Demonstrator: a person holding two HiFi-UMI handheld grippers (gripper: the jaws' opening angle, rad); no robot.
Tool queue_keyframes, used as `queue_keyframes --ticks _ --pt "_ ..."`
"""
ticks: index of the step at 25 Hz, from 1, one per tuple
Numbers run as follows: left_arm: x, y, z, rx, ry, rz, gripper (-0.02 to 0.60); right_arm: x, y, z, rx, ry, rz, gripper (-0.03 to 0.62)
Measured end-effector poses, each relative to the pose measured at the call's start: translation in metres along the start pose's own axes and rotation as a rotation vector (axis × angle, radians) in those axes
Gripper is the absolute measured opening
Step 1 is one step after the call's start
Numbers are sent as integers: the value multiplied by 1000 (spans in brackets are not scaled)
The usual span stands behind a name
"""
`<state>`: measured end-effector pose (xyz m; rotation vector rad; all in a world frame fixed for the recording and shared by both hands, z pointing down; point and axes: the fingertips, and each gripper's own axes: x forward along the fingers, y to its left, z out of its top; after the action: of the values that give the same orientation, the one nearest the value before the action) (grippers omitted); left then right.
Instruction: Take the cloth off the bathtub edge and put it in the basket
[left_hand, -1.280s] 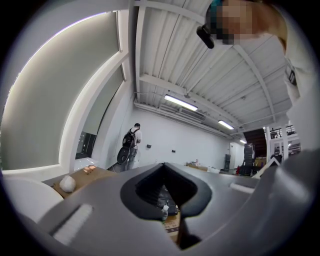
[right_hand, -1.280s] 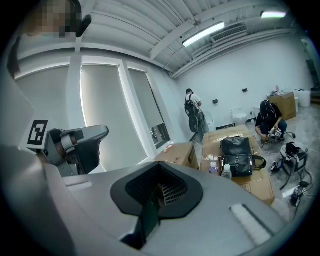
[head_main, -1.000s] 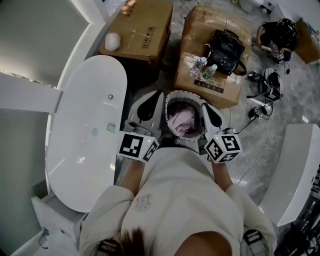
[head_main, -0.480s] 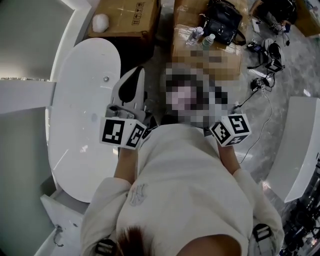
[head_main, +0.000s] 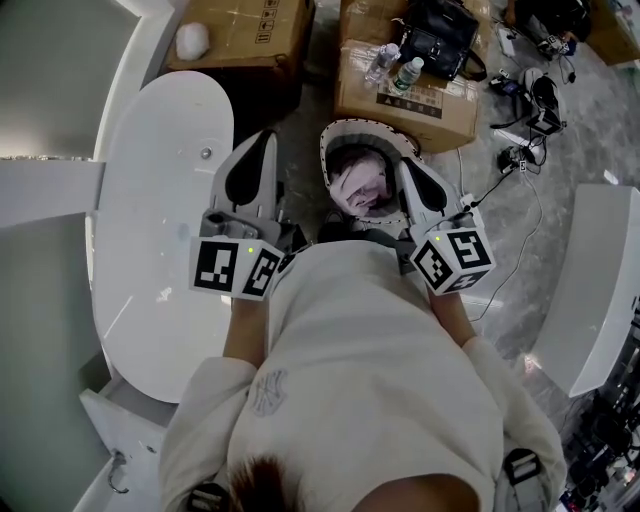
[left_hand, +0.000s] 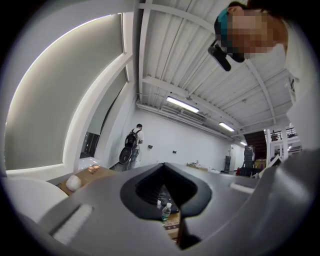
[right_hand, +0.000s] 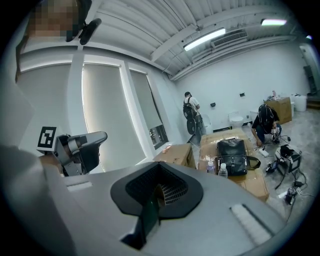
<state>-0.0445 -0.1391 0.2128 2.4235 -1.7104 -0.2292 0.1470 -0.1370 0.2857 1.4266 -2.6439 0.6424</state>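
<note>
Pink crumpled cloth (head_main: 362, 186) in round basket (head_main: 345, 128)

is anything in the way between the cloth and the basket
Nothing visible does: the pink cloth already lies inside the basket. The left hand-held gripper and right hand-held gripper are both shut and empty.

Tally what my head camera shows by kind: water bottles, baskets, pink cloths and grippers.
Water bottles: 2
Basket: 1
Pink cloth: 1
Grippers: 2, left gripper, right gripper
Total: 6
</note>
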Motion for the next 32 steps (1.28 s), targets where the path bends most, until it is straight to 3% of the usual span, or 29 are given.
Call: queue_keyframes --ticks 32 --pt "0 -39 -9 -1 8 -73 49 -34 -18 -2 22 -25 -65 -3"
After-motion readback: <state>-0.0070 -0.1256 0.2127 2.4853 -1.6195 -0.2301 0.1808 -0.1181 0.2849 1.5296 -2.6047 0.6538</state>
